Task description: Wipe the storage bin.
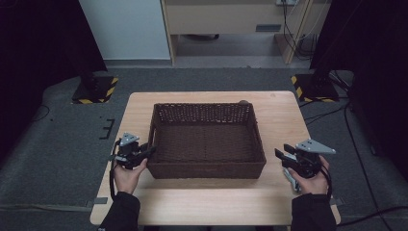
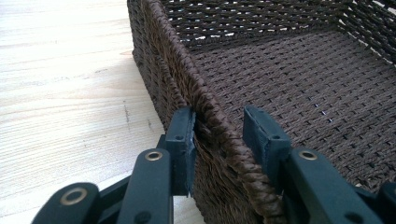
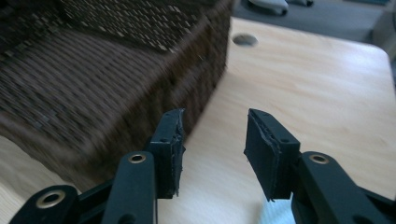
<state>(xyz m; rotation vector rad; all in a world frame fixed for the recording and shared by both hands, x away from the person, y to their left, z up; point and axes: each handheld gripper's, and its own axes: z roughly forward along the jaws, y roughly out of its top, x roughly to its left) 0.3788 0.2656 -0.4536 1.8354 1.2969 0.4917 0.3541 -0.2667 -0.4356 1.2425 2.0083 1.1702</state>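
A dark brown woven wicker basket (image 1: 207, 140) sits at the middle of a pale wooden worktop (image 1: 279, 120), its open top showing a bare woven floor. At its left wall, the left hand-held gripper (image 1: 150, 151) straddles the braided rim (image 2: 219, 126): one jaw lies outside against the weave, the other stands inside, a little clear of the rim, so the wall is between them but not clamped. The right hand-held gripper (image 1: 280, 158) hangs just beside the basket's right wall, apart from it, its jaws parted about halfway with nothing between them. A round cable hole (image 3: 245, 40) marks the worktop beyond.
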